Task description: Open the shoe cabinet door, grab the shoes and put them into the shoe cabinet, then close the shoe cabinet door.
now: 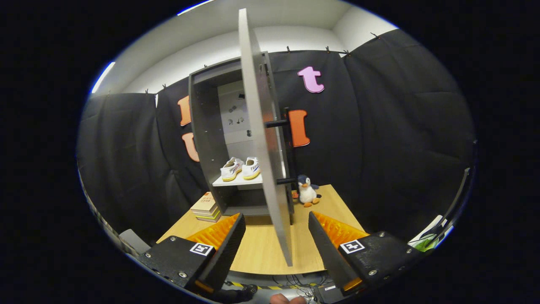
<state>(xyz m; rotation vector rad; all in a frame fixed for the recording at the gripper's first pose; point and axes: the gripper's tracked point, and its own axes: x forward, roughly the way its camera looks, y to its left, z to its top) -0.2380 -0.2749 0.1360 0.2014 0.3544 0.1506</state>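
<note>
1. The gripper [276,226] stood released, its two fingers spread wide apart and pressing on nothing.
2. The cabinet door [263,139] hung swung out toward the camera, seen almost edge-on; its lower edge reached down between the two fingers, nearer the right one, without touching either as far as could be seen.
3. Two dark handle pegs [276,123] stuck out from the door's right face, one high and one low.
4. The shoe cabinet [211,139] stood open on the wooden bench [253,249], well beyond the fingers and left of the door.
5. A pair of white shoes [240,169] with yellow soles sat side by side on the cabinet's pale shelf [236,181], toes pointing outward, beyond the left finger and partly cut off by the door's edge.
6. A stack of books [206,207] lay on the bench just beside the cabinet's lower left corner, ahead of the left finger.
7. A toy penguin [307,191] stood upright on the bench to the right of the door, near the cabinet's base and beyond the right finger.
8. Cables [295,280] lay on the floor below the bench's near edge.
</note>
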